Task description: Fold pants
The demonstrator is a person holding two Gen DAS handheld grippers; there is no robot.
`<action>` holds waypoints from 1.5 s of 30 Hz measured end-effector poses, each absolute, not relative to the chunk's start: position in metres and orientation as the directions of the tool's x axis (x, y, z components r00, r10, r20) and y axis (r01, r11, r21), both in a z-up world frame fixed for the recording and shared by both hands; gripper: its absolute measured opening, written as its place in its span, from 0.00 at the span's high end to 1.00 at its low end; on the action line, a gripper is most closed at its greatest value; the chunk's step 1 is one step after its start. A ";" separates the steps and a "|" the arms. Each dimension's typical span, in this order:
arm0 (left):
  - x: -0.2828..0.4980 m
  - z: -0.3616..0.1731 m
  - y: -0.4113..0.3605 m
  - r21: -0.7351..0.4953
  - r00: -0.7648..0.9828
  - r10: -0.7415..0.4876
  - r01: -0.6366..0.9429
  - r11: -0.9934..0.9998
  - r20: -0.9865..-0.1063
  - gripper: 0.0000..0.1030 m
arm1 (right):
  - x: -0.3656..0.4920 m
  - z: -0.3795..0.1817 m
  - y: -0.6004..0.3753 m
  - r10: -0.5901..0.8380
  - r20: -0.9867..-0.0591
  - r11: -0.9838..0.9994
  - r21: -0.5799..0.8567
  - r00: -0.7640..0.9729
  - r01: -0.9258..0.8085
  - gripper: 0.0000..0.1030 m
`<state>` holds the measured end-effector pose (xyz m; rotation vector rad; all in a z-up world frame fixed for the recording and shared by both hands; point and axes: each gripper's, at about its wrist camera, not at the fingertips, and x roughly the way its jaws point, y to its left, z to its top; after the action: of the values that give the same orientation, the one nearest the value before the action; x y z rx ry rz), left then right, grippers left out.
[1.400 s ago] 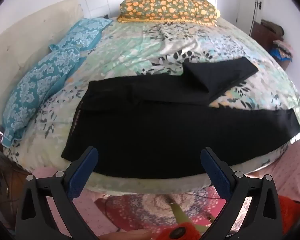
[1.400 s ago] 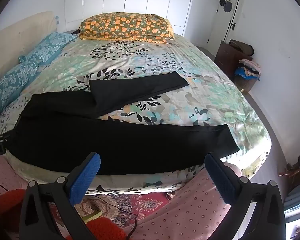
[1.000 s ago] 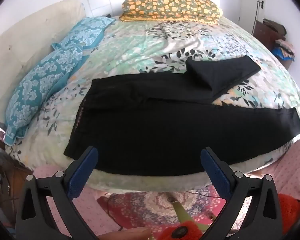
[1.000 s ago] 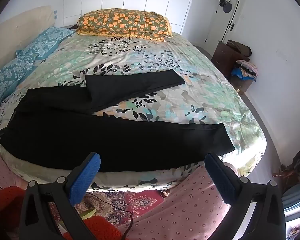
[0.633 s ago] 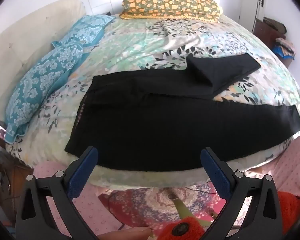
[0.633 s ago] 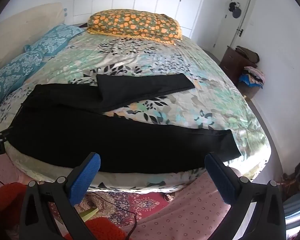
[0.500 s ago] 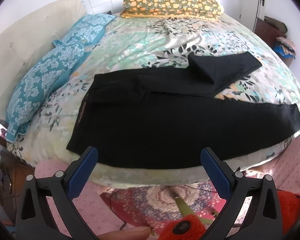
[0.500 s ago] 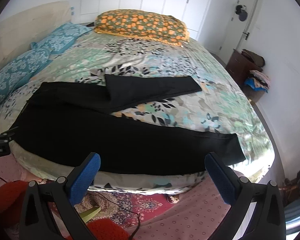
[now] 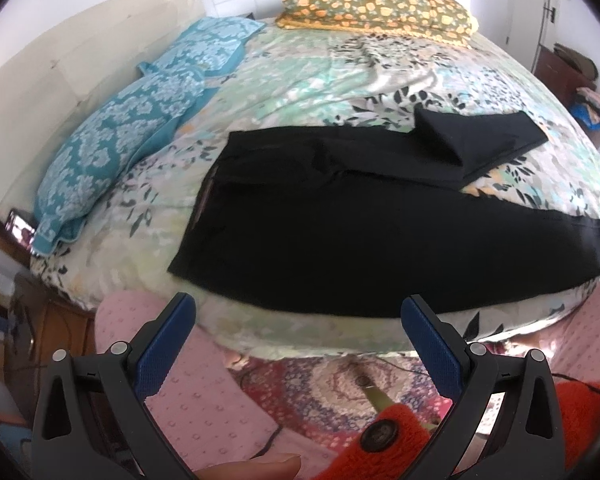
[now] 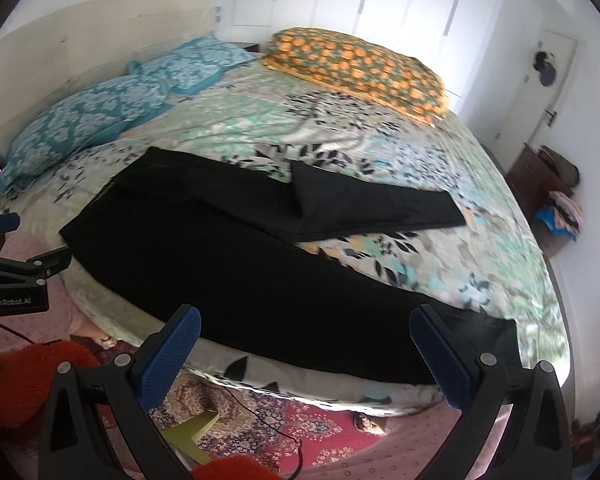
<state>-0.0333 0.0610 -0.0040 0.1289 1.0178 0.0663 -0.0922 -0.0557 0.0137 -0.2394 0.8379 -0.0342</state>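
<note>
Black pants [image 9: 340, 232] spread flat on bed [image 9: 340, 68] near front edge; far leg doubled back w/ end folded over, near leg straight. Left tongs [image 9: 298, 322] & right tongs [image 10: 306, 334] both wide open, empty, hovering off the bed edge, apart from fabric

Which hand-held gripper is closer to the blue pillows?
The left hand-held gripper. It hangs off the bed's edge near the waist end of the pants, the blue pillows' side; the right hand-held gripper hangs further along the leg.
</note>
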 end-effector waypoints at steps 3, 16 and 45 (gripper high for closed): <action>-0.035 -0.006 0.067 0.137 0.512 0.123 -0.010 0.991 -0.850 0.00 | -0.091 0.012 -0.047 -0.104 -0.738 0.970 -0.224 0.667 -0.096 0.00; -0.042 -0.005 0.054 0.157 0.515 0.106 0.056 0.986 -0.851 0.00 | -0.098 0.011 -0.029 -0.051 -0.740 0.958 -0.227 0.671 -0.178 0.00; -0.054 0.010 -0.006 0.190 0.590 -0.008 0.272 0.943 -0.807 0.00 | -0.133 0.008 -0.087 -0.151 -0.753 0.980 -0.200 0.640 -0.004 0.00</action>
<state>-0.0536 -0.0055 0.0097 0.3092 0.9286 -0.1661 -0.1332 -0.0871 0.0081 -0.1896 0.8733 -0.0845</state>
